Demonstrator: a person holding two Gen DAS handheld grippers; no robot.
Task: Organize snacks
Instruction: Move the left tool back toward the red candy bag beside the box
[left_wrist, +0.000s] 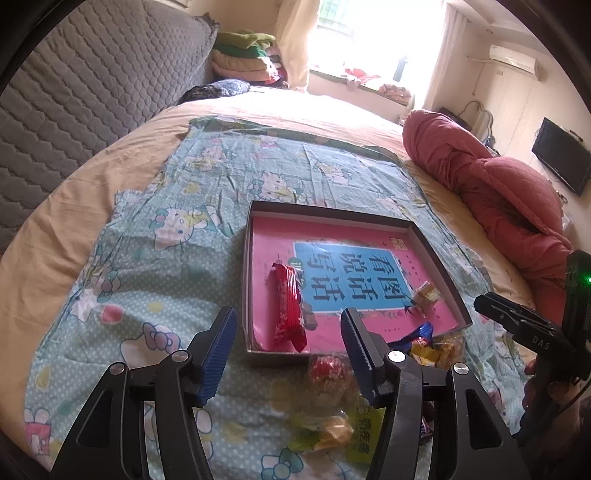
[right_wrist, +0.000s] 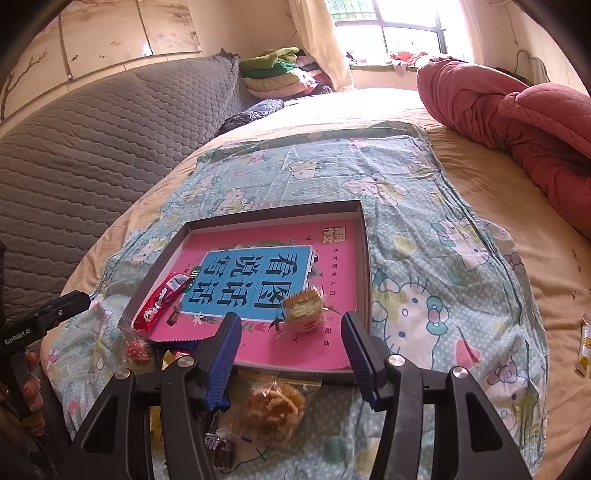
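Note:
A shallow dark tray (left_wrist: 332, 214) with a pink book in its bottom lies on a cartoon-cat cloth (left_wrist: 147, 258). Inside it lie a red snack bar (left_wrist: 290, 308) and a small biscuit pack (left_wrist: 426, 295). My left gripper (left_wrist: 288, 317) hovers open over the tray's near edge, above the red bar, with nothing between its pads. My right gripper (right_wrist: 291, 320) is open too, just short of the biscuit pack (right_wrist: 304, 310), holding nothing. Loose snacks lie in front of the tray: a red round sweet (left_wrist: 328, 373), yellow packets (left_wrist: 439, 350) and a clear bag of fried snacks (right_wrist: 275, 406).
A rolled pink quilt (left_wrist: 498, 192) lies along the bed's right side. A grey quilted headboard (left_wrist: 92, 81) stands on the left. A yellow sachet (right_wrist: 583, 347) lies alone on the beige sheet at the far right. Folded clothes (right_wrist: 280, 70) are stacked by the window.

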